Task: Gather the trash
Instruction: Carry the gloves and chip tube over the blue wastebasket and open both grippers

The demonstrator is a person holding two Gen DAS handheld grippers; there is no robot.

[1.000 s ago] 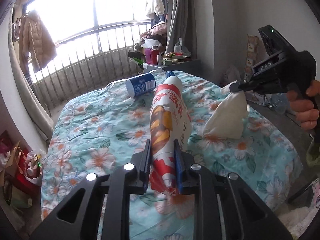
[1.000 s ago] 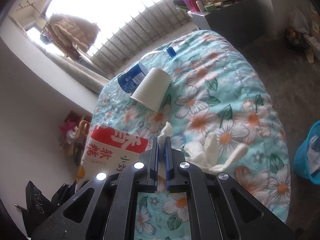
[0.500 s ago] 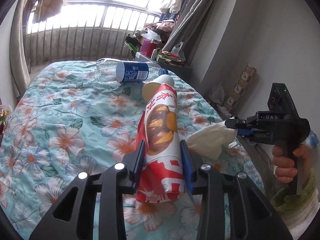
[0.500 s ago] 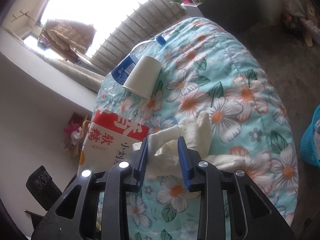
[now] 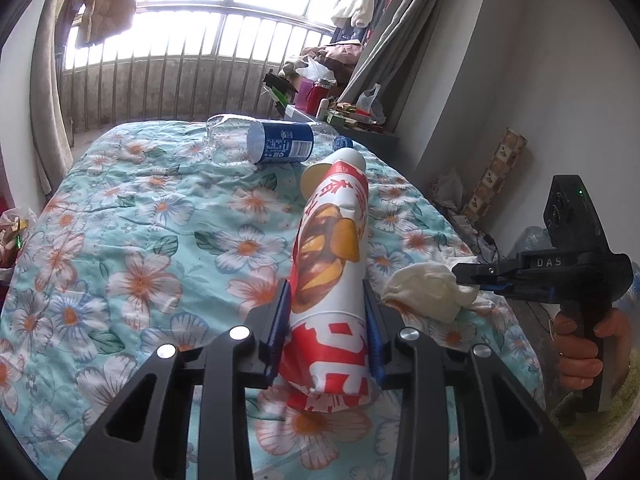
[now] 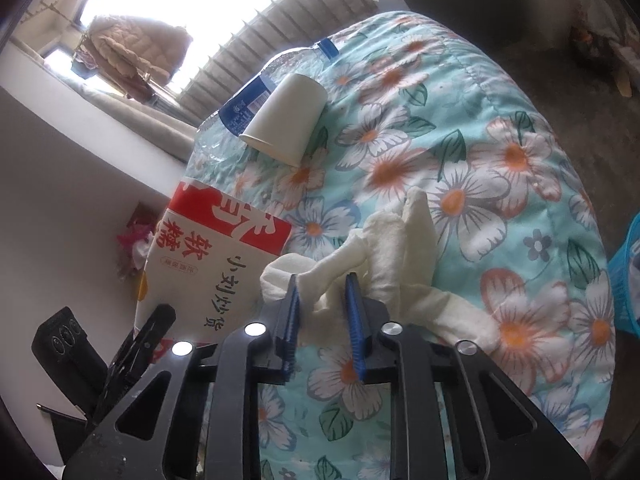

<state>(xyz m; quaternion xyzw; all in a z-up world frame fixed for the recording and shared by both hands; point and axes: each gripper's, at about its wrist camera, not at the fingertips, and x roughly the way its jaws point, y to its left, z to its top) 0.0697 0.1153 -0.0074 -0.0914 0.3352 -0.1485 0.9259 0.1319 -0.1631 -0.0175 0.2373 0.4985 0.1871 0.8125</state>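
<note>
My left gripper stands open around a red and white snack bag that lies on the flowered bedspread; the bag also shows in the right wrist view. My right gripper is open, its jaws on either side of a crumpled white tissue resting at the bed's edge; the tissue also shows in the left wrist view, with the right gripper beside it. A white paper cup and a plastic bottle with a blue label lie farther up the bed.
A blue basket stands on the floor at the right of the bed. A cluttered dark cabinet stands beyond the bed by the curtain. A barred window is behind the bed. Bags lie on the floor at the left.
Both grippers have opened: the left jaws spread apart around the snack bag, the right jaws released the tissue, which now lies loose on the bedspread. Both grippers came lower toward the bed.
</note>
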